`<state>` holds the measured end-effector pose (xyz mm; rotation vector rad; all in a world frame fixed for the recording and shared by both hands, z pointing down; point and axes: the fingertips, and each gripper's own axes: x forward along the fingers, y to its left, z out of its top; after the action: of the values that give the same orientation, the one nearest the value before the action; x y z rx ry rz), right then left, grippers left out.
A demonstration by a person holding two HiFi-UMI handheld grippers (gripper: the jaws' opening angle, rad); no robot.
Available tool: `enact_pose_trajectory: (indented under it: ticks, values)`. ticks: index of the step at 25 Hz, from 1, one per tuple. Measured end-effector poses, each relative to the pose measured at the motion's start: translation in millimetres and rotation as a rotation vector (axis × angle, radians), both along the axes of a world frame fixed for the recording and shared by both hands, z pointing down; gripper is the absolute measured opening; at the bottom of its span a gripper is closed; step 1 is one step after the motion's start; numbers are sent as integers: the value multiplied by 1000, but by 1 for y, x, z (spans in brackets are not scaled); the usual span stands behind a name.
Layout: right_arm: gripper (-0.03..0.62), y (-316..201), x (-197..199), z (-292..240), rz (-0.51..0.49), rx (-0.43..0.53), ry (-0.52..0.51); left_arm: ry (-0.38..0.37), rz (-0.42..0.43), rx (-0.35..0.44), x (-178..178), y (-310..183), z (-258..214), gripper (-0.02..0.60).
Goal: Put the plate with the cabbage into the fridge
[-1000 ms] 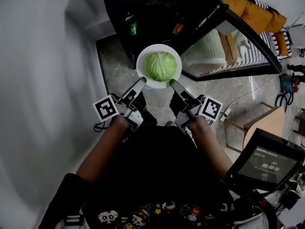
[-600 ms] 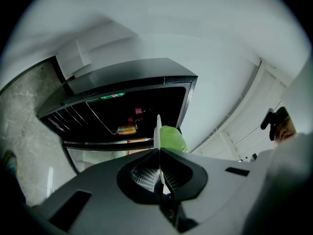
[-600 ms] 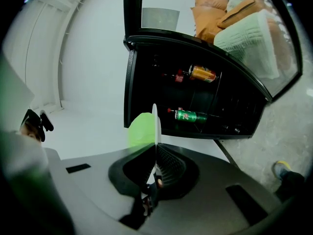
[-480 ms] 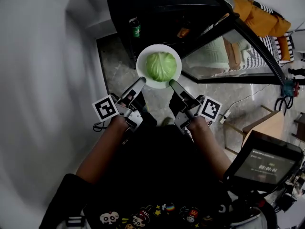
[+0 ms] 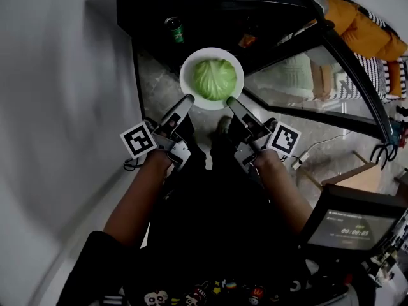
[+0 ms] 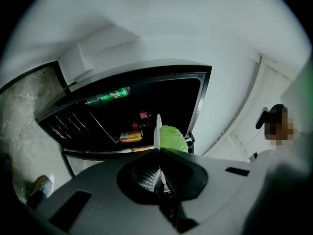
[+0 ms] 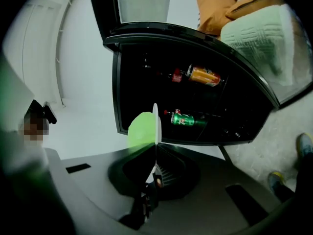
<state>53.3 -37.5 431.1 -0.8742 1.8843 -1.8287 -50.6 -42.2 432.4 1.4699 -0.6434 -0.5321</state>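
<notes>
A white plate (image 5: 189, 89) carries a green cabbage (image 5: 214, 79) in the air in front of the open black fridge (image 5: 204, 5). My left gripper (image 5: 187, 99) is shut on the plate's near-left rim. My right gripper (image 5: 230, 102) is shut on its near-right rim. In the left gripper view the plate (image 6: 157, 126) shows edge-on between the jaws with the cabbage (image 6: 172, 138) to its right. The right gripper view has the plate (image 7: 156, 122) edge-on too, the cabbage (image 7: 141, 129) on its left.
The fridge's glass door (image 5: 331, 62) stands open to the right. Inside, a green can (image 5: 173, 29) and an orange can (image 5: 247, 40) lie on shelves. A monitor (image 5: 347, 225) sits low right. An orange cushion (image 5: 363, 24) and striped bedding lie beyond the door.
Both grippers have carried the plate up and forward, closer to the fridge opening. The grip on the rim is unchanged.
</notes>
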Motion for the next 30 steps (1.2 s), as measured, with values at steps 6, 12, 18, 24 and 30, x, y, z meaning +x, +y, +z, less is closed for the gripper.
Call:
enact_pose_trajectory:
  ticks: [6, 12, 18, 24, 30]
  values:
    - [12, -6, -2, -8, -44, 68, 6, -8, -31, 63, -3, -1, -9, 8]
    - [12, -9, -2, -12, -56, 65, -13, -26, -55, 59, -3, -2, -14, 8]
    - [12, -10, -5, -8, -64, 47, -37, -45, -76, 26, -5, 0, -12, 8]
    - [12, -10, -4, -9, -53, 53, -42, -64, -89, 21, -5, 1, -16, 8]
    - [12, -12, -4, -13, -38, 74, -42, -58, -87, 49, -4, -2, -22, 8]
